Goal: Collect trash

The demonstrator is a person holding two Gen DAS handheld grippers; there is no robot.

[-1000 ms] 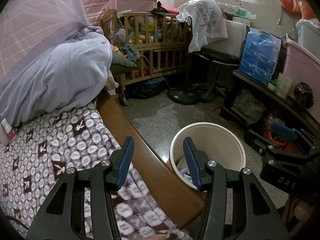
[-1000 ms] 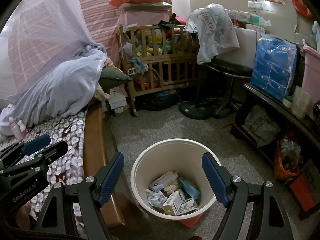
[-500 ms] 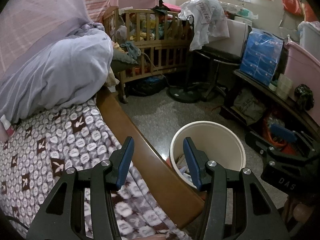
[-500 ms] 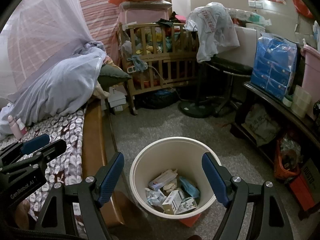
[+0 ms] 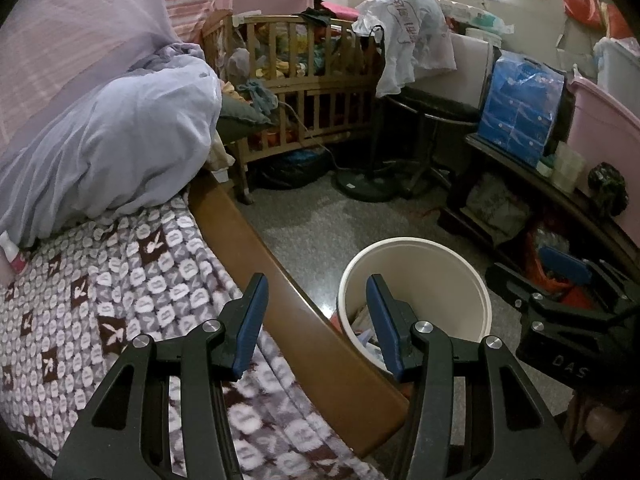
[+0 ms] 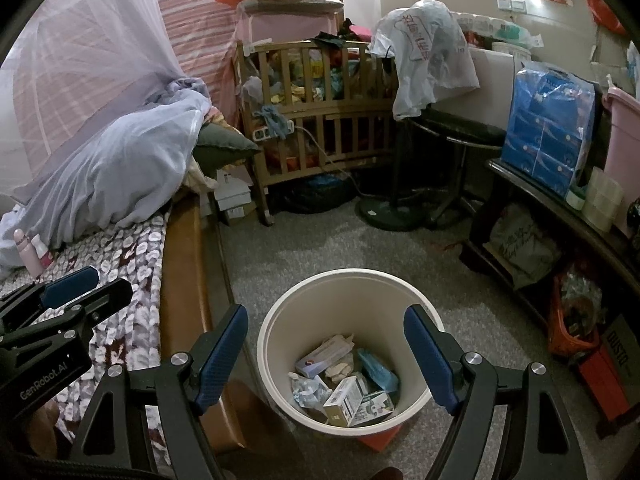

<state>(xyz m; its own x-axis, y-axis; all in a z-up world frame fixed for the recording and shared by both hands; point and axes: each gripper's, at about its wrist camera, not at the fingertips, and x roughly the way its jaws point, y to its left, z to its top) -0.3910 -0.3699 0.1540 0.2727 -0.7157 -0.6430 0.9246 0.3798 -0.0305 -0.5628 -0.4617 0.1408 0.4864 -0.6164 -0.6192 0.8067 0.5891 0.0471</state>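
Observation:
A cream waste bin (image 6: 280, 320) stands on the floor beside the bed; it also shows in the left wrist view (image 5: 472, 280). Inside lie several pieces of trash (image 6: 344, 384): small boxes, wrappers and crumpled paper. My right gripper (image 6: 326, 344) is open and empty, hovering above the bin. My left gripper (image 5: 316, 316) is open and empty, over the bed's wooden side rail (image 5: 280, 280), left of the bin. The left gripper also shows in the right wrist view (image 6: 68, 292), over the patterned blanket.
A bed with a patterned blanket (image 5: 100, 300) and a lilac quilt (image 5: 120, 140) lies left. A wooden crib (image 6: 328, 112), a fan stand (image 6: 392, 212) and a low dark shelf (image 6: 560, 208) with a blue pack (image 6: 548, 120) ring the grey floor (image 6: 340, 240).
Both views have shifted slightly; the bin looks a little lower and nearer in the right wrist view. Both grippers stay open and empty.

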